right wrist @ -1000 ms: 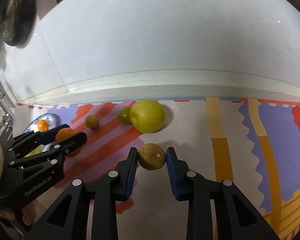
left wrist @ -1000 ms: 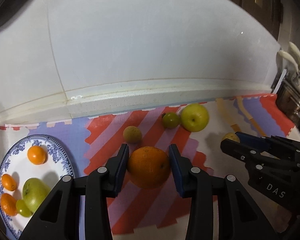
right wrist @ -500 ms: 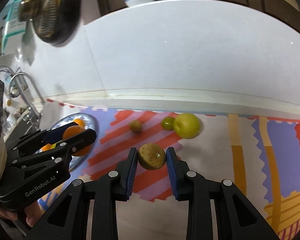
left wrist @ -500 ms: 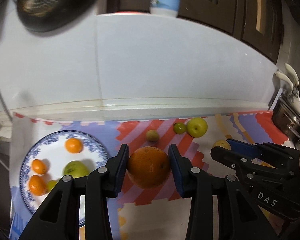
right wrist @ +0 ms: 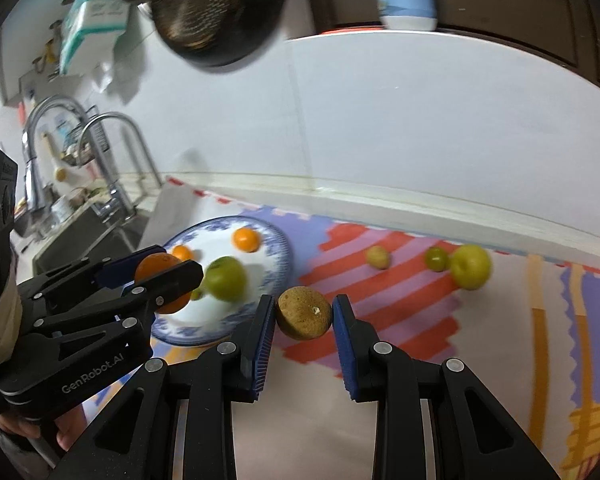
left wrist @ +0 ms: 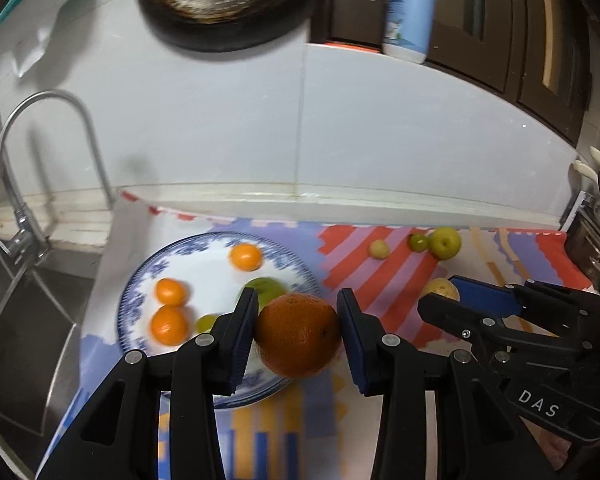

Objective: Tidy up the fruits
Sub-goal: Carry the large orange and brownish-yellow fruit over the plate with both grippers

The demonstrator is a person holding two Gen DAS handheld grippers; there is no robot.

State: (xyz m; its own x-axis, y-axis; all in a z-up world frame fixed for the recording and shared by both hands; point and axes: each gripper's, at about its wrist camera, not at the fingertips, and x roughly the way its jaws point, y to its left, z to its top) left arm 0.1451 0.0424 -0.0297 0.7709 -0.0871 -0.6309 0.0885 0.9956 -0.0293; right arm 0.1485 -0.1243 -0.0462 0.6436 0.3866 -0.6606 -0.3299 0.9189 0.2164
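Above the plate's near rim, the left tool grips a firm, weighty orange across its middle, while the right tool pinches a small, light brown fruit beside it.

We see dim, even indoor light and soft shadows on the white wall behind the faucet. Motion blur smears the plate and hanging pan; fisheye bending darkens the corners.
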